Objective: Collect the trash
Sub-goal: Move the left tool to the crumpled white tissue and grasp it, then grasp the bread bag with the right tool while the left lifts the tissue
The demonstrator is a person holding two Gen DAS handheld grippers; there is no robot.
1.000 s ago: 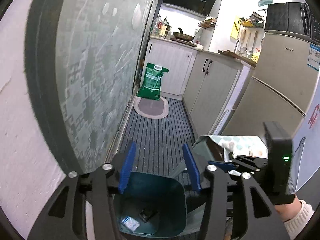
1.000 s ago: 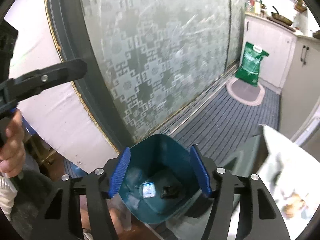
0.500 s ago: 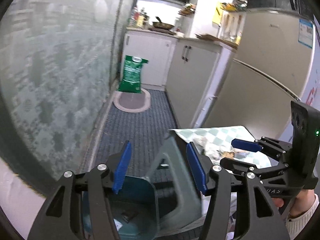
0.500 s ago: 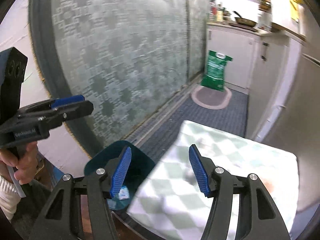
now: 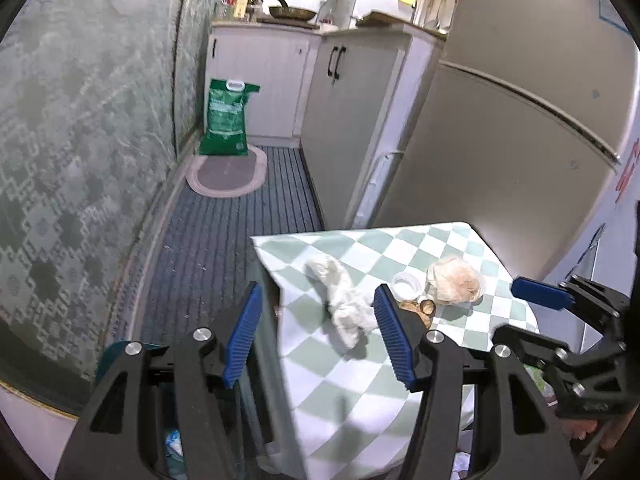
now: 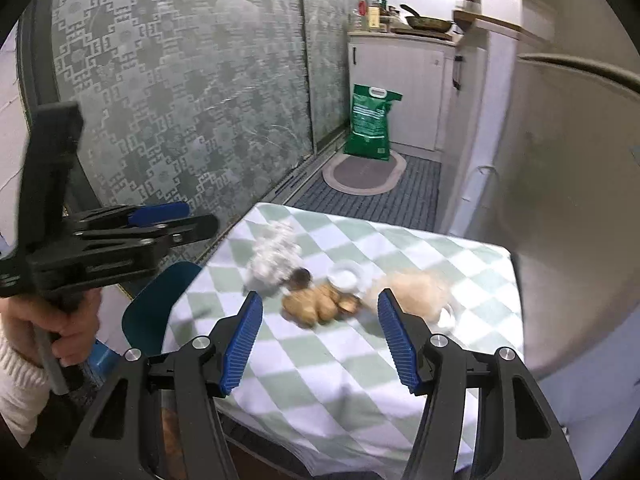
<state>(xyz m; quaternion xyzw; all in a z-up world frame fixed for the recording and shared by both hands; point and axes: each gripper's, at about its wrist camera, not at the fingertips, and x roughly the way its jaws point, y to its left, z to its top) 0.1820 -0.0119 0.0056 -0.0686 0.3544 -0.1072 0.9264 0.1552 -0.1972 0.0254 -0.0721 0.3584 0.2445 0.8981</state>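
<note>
A small table with a green-and-white checked cloth carries trash: a crumpled white tissue, a small white lid, brown peel scraps, and a crumpled pale wrapper. A teal bin stands on the floor left of the table. My left gripper is open and empty above the table's left edge. My right gripper is open and empty above the cloth, just short of the peels.
A patterned glass sliding door runs along the left. A fridge stands right of the table. White cabinets, a green sack and an oval mat lie down the striped floor.
Both grippers have swung up and right, from over the teal bin to over the table. The trash on the cloth has come into view. Both stay open.
</note>
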